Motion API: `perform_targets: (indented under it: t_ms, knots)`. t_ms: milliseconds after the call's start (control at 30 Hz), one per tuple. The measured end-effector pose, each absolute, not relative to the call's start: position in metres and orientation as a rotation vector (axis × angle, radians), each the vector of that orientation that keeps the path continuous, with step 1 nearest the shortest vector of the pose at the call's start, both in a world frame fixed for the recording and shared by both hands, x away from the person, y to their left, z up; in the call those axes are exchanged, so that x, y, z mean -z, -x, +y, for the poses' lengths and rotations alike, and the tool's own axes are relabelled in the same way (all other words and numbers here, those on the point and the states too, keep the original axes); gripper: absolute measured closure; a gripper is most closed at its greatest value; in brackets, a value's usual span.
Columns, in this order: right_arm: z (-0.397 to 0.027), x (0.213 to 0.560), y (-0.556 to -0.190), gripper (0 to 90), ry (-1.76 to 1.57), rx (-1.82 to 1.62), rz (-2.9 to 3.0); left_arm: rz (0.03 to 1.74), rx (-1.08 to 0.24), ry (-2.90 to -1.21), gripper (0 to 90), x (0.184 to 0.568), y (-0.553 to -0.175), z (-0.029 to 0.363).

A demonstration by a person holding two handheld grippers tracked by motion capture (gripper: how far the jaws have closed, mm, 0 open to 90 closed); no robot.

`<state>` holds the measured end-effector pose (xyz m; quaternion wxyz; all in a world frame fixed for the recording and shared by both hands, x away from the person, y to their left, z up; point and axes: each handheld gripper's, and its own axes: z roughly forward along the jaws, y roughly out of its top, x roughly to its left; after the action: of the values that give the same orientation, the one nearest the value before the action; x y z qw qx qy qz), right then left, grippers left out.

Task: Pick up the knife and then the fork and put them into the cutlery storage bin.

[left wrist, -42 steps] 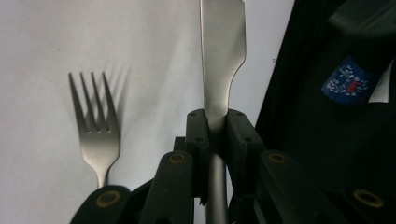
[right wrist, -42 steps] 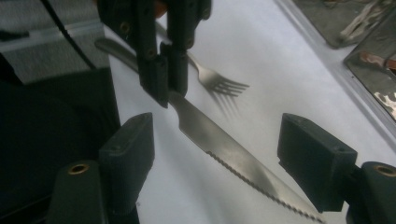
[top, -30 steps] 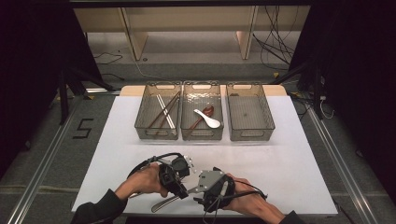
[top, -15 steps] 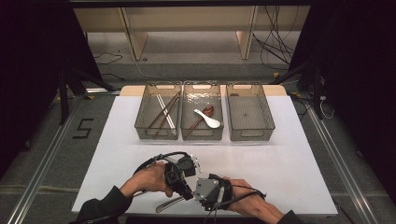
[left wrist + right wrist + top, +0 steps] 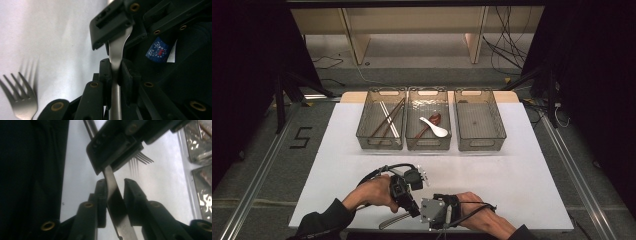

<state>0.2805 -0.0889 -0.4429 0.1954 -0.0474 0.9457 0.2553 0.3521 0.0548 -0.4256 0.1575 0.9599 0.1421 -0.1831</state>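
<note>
A flat metal handle point(image 5: 115, 53) of a piece of cutlery is held up just above the near edge of the white table point(image 5: 522, 180), close to the person. It is squeezed tight between the jaws of the left gripper point(image 5: 115, 68), so it cannot slip or fall.

The right gripper point(image 5: 115, 185) has been put around the same handle. Its jaws have just been closing, and the handle is between them. One pad is seen against the metal, but a small gap is left at the other pad, so the handle is not yet pinched by this gripper. It looks as if the handle is being passed from one gripper to the other. That would be why both are brought so close together.

The prongs of a fork point(image 5: 21, 100) are seen low over the table, with their shadow beside them. It cannot be told if they belong to the held handle.

Three clear bins are lined up at the far side, well apart from the grippers. Chopsticks point(image 5: 388, 120) are kept in the left bin point(image 5: 362, 135). A white spoon point(image 5: 437, 129) and a brown spoon point(image 5: 433, 119) are kept in the middle bin point(image 5: 428, 148). Nothing can be made out in the right bin point(image 5: 479, 148).
</note>
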Motion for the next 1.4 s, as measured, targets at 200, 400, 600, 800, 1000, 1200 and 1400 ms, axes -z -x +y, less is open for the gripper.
perform_targets:
  t_ms: [200, 400, 600, 800, 1000, 1200, 1400]
  knots:
    - [-0.088, 0.445, -0.277, 89.2, 0.215, -0.686, 2.68, 0.396, 0.527, -2.744, 78.5, 0.425, -0.353, 0.056]
    - [-0.089, 0.443, -0.278, 89.4, 0.187, -0.701, 2.682, 0.428, 0.501, -2.728, 75.0, 0.42, -0.354, 0.06]
    - [-0.094, 0.445, -0.282, 89.4, 0.175, -0.665, 2.684, 0.499, 0.391, -2.667, 58.5, 0.406, -0.361, 0.077]
    - [-0.099, 0.442, -0.287, 89.4, 0.12, -0.667, 2.675, 0.578, 0.264, -2.595, 42.0, 0.399, -0.366, 0.091]
    - [-0.109, 0.44, -0.296, 89.4, 0.06, -0.657, 2.669, 0.644, 0.125, -2.477, 33.6, 0.387, -0.371, 0.109]
    - [-0.121, 0.439, -0.305, 89.4, -0.037, -0.627, 2.667, 0.679, 0.033, -2.406, 28.5, 0.384, -0.37, 0.125]
    - [-0.135, 0.439, -0.318, 89.3, -0.106, -0.602, 2.642, 0.718, -0.017, -2.35, 25.0, 0.385, -0.371, 0.139]
